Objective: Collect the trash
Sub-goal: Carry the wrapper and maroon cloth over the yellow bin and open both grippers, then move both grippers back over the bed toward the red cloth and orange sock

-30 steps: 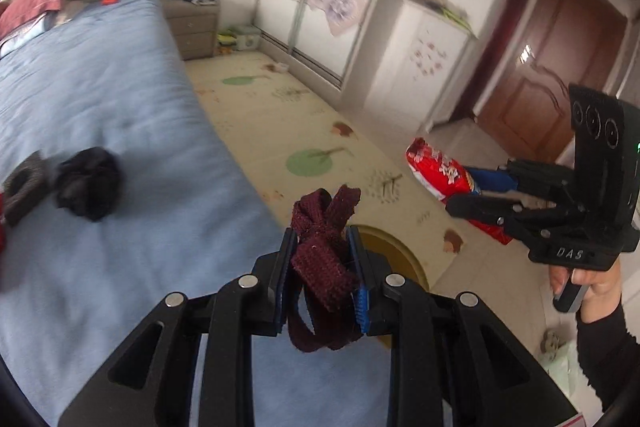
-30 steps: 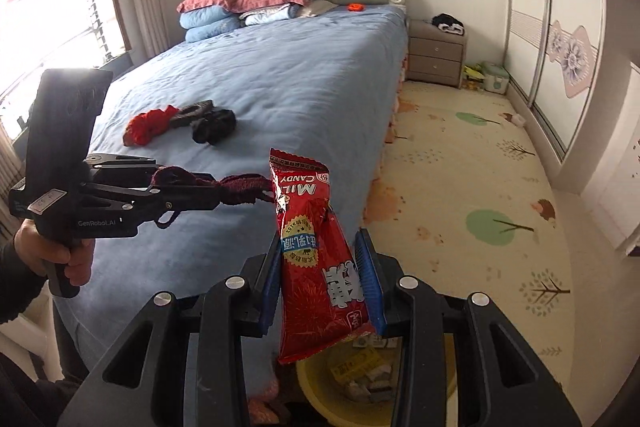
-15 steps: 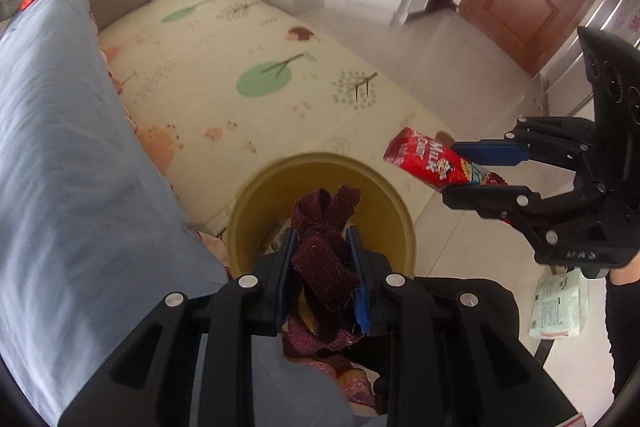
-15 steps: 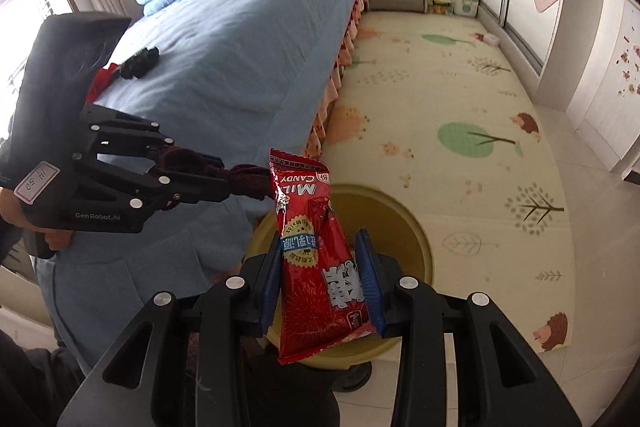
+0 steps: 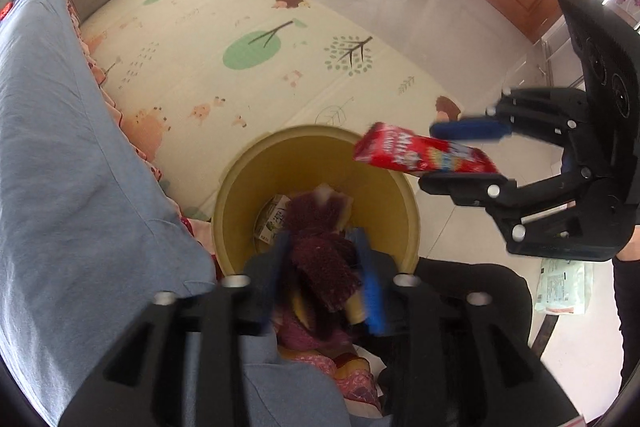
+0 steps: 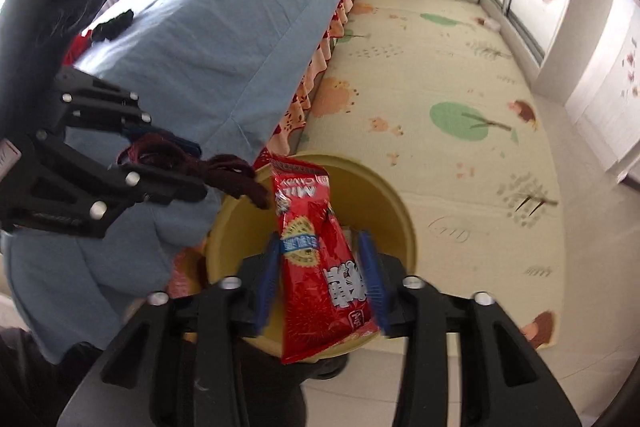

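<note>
On my far left the blue bedcover [image 5: 72,163] runs down the frame, its corner hanging just beside the yellow bin [image 5: 316,147]. My left gripper [image 5: 324,279] sits over the near edge of that bin. Its blue pads look spread a little, with gaps on both sides of the dark red knitted cloth [image 5: 324,255] between them, but the picture is blurred there and I cannot tell whether the cloth is pinched or loose. The cloth's long axis runs along the fingers, its far end pointing down into the bin, over the cartons lying at the bottom.

Moving right, the red candy bag [image 5: 424,155] hangs over the bin's right rim. From my left camera it lies nearly level, its free end pointing left toward the bin's middle. My right gripper [image 5: 464,155] comes in from the right, its pads standing off the bag on either side.

On my right camera the bag [image 6: 324,255] runs lengthwise between the pads of the right gripper [image 6: 324,275], its top end aimed forward over the bin [image 6: 396,203]. Daylight shows on both sides of it, so I cannot tell whether it is held. The play mat [image 6: 440,75] spreads beyond.
</note>
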